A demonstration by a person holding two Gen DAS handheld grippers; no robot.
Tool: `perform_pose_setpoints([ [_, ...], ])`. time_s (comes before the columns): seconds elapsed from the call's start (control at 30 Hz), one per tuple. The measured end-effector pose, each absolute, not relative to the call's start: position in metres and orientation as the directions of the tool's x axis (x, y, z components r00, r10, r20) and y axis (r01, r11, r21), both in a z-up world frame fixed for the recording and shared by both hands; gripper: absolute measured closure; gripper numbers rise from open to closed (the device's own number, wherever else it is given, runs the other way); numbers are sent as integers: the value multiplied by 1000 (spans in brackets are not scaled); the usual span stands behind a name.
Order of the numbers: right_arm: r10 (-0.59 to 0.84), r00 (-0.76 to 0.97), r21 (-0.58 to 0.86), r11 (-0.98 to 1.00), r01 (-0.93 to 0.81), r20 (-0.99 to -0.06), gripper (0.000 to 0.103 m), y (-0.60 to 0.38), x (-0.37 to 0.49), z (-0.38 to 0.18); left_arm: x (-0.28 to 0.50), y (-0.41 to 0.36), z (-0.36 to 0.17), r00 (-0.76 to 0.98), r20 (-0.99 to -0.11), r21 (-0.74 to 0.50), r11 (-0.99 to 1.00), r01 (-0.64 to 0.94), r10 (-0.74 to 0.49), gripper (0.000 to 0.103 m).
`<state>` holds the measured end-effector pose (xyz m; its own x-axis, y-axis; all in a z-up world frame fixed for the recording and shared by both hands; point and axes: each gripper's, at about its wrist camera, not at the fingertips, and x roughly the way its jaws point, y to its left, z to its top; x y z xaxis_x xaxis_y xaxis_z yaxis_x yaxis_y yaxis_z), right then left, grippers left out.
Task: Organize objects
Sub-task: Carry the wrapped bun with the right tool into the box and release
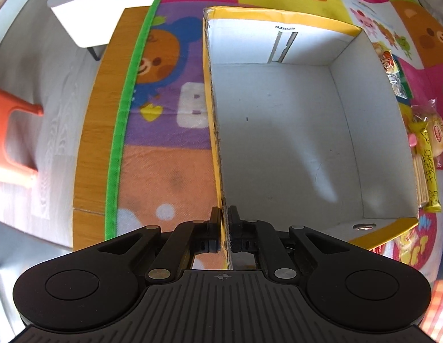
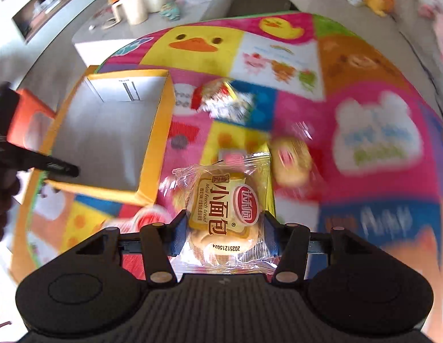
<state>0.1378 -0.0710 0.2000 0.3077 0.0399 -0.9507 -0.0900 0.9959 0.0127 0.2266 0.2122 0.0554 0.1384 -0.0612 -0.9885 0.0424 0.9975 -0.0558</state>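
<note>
**Box pinned, bread pack gripped**

Left hand-held gripper (image 1: 224, 214) clenched on the left wall of the yellow box (image 1: 212, 108), pointing straight down; box interior ahead and to its right. Right hand-held gripper (image 2: 223, 223) grasps a mini bread pack (image 2: 221, 205) betw. its pads, above the mat (image 2: 364, 108). Box sits ahead-left of it; other snack packs (image 2: 224, 100) ahead, blurred.

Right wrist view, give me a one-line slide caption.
Right gripper grips a packaged mini French bread above the cartoon mat, beside the empty yellow box.
</note>
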Motion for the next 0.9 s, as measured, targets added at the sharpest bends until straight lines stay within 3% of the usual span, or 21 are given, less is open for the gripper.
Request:
perform_pose_setpoints([
  [0.23,105,293,110,994,-2,-950,50,-47,88,266,226,230,54,131,-988,-72,996,61,-80,96],
  [0.47,150,261,170,984,58,-954,50,-12,83,292,227,240,56,143,-977,-152,986,66,-160,96],
  [0.67,144,253,155,988,23,-957,50,28,95,302,227,248,50,141,-966,-210,976,58,-216,96],
  [0.9,176,373,194,981,10,-911,50,69,146,323,227,254,47,135,-957,-251,967,53,-255,96],
])
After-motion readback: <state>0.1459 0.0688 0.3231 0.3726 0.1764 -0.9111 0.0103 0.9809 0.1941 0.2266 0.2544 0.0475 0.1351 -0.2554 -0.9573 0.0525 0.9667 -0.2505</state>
